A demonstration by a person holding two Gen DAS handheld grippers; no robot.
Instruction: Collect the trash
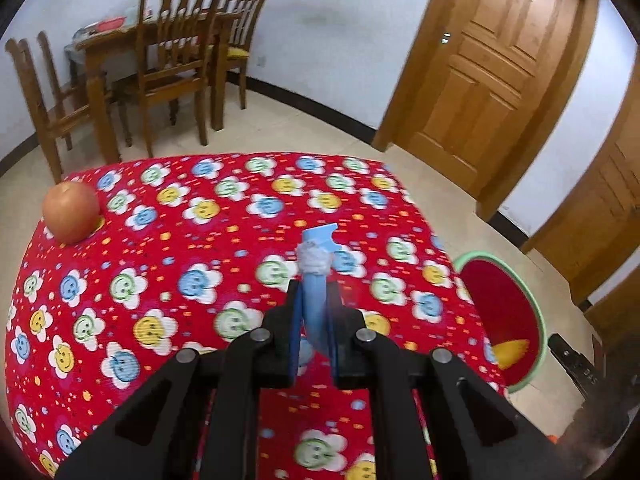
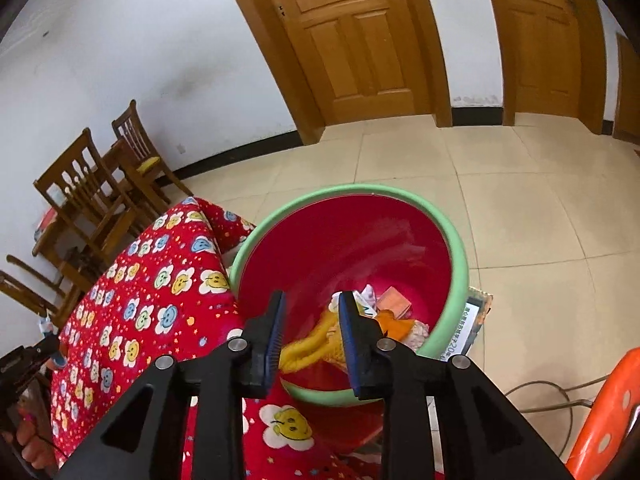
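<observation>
Left wrist view: we see the table, draped in a red cloth printed with smiling flowers, filling most of the picture, and off its right edge the bin, a red tub with a green rim that stands on the tiled floor just beside the table. Our left gripper is clamped on a wrapper, a pale blue strip with a crumpled whitish knot partway up, held above the cloth with its long axis running forward along the fingers. The bin lies to the right of this gripper and lower, so we judge the coming move to be a swing rightward past the table edge until the wrapper hangs over the tub. From the right wrist camera, our right gripper hangs over that bin, jaws apart and holding nothing, with a yellow peel and scraps of paper lying in the tub below; this hand is the nearer one, but the trash is in the left. An apple sits at the far left of the table, well apart from both grippers. Behind stand wooden chairs, two wooden doors and a white wall.
</observation>
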